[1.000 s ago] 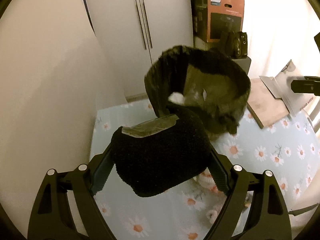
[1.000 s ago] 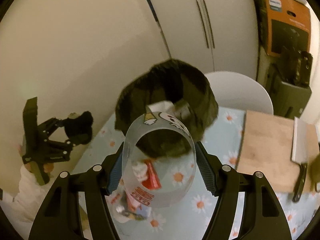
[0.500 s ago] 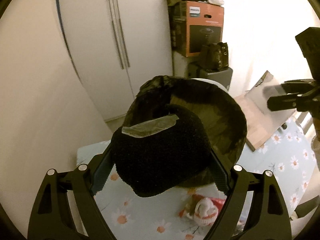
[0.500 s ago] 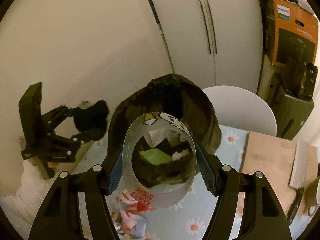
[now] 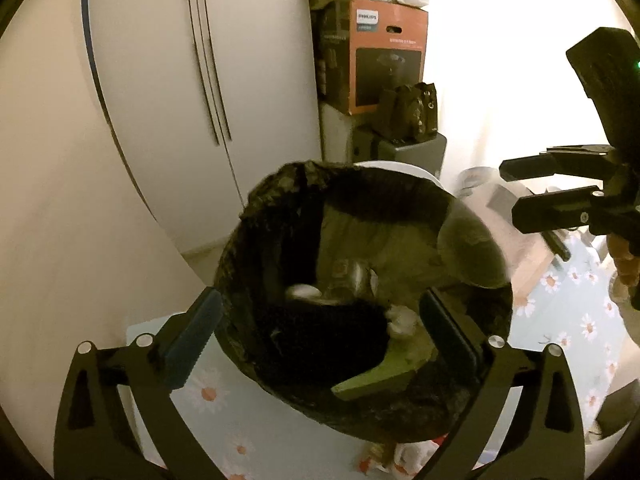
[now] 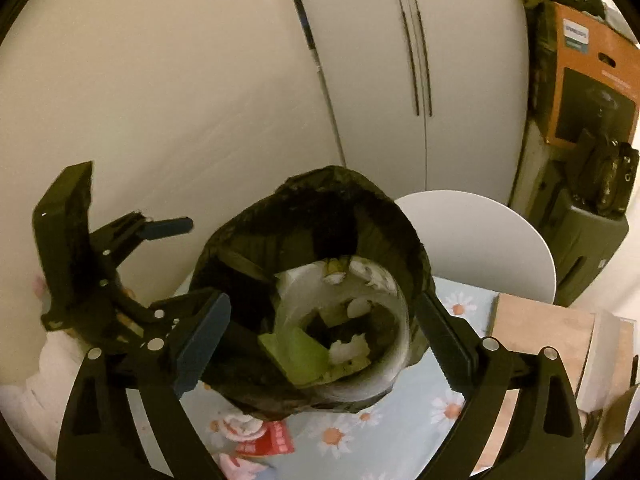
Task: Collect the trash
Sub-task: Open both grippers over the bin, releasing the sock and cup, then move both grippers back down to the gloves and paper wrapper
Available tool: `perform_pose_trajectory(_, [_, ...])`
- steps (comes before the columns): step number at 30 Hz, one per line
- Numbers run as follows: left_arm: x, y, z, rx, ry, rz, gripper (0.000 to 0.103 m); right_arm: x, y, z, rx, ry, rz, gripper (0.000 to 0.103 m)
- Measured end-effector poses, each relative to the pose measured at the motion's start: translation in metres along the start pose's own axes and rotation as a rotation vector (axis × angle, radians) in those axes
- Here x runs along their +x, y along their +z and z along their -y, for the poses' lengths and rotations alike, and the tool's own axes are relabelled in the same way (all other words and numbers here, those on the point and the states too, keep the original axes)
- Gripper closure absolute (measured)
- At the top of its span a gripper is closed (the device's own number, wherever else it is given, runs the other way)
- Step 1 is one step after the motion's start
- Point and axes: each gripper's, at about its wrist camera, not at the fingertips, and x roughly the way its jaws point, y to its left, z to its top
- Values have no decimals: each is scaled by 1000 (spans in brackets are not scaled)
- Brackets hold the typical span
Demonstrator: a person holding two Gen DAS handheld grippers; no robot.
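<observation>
A black trash bag stands open on the flowered tablecloth. My left gripper hangs over its mouth, jaws opening, with nothing between the pads. The black fuzzy lump lies inside the bag beside a green scrap. My right gripper is also above the trash bag, jaws opening. The clear plastic cup sits loose in the bag below it, clear of both pads. Each gripper shows in the other's view: the right gripper at the right, the left gripper at the left.
A red and white wrapper lies on the cloth in front of the bag. A white round seat and a wooden board are to the right. An orange box and cupboard doors stand behind.
Both grippers moved over the bag's mouth and opened. The black lump left the left jaws and the clear cup left the right jaws; both now lie in the bag.
</observation>
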Motion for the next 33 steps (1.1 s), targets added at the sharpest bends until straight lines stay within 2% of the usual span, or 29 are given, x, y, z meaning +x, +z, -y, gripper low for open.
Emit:
perform_pose_trajectory(10, [-19,-26,-1,-42,-5,-33,6,-13,-39,14,85,-19,-20,14])
perform_pose_trajectory(17, [-39,-49,2,-72,38,-47,6,-29,-62,7,86,-56,-32,14])
perform_pose_trajectory(19, [-45,-57,3,-84,29,-60,6,-34,-70,1,81,-45,-40,14])
perform_pose_trajectory(24, [-61,-80,9,-101,60,-81,6,-38,-87,-16,44,-14,-68,14])
perform_pose_trajectory(33, [-83,-119,22,-130,83,-121,6,-24,-132,-51,-8,56,-164,14])
